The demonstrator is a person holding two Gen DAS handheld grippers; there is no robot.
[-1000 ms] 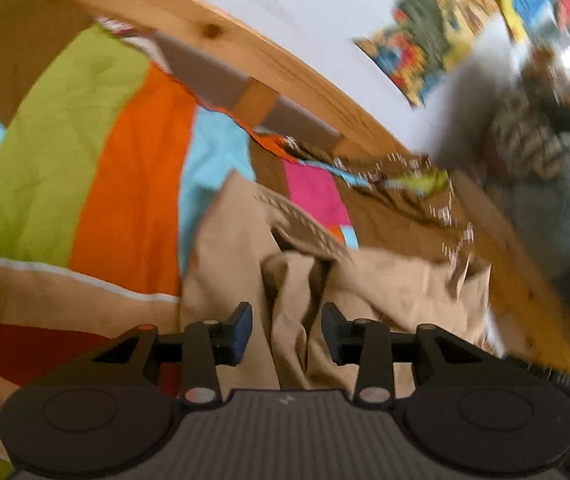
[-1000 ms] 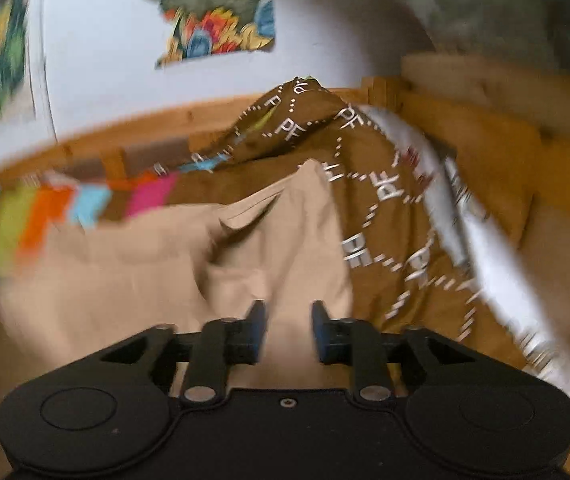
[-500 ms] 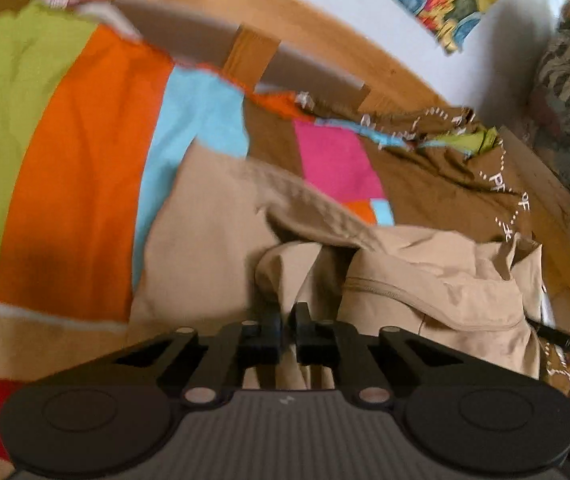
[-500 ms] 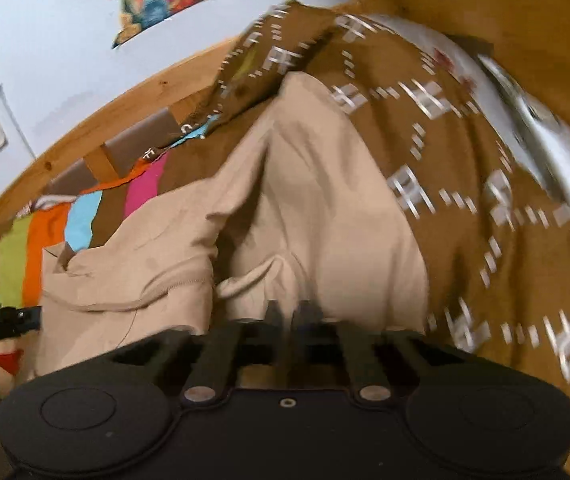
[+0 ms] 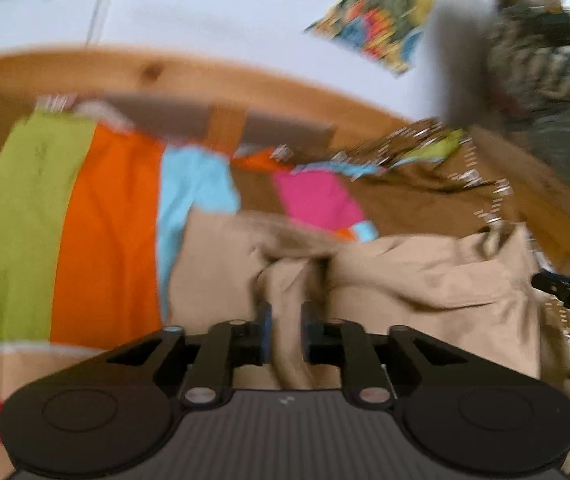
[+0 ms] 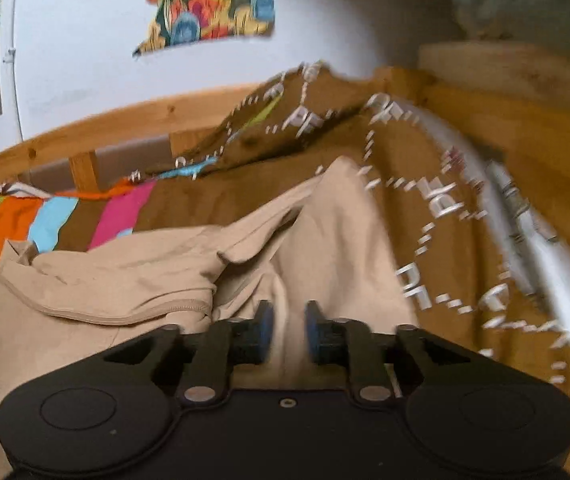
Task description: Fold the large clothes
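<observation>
Beige garment [image 5: 425, 276] lies bunched on the striped bedspread [image 5: 105, 232], in front of the wooden bed rail [image 5: 221, 76]. Left gripper [image 5: 283, 334]: jaws slightly apart, a fold of the garment running up between the fingers. Right gripper [image 6: 287, 332]: jaws slightly apart over the garment's right end, brown patterned blanket [image 6: 445, 208] just beside it; view blurred

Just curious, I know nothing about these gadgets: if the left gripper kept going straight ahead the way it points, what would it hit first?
Most likely the beige garment: bunched cloth already sits between the left gripper fingers.
</observation>
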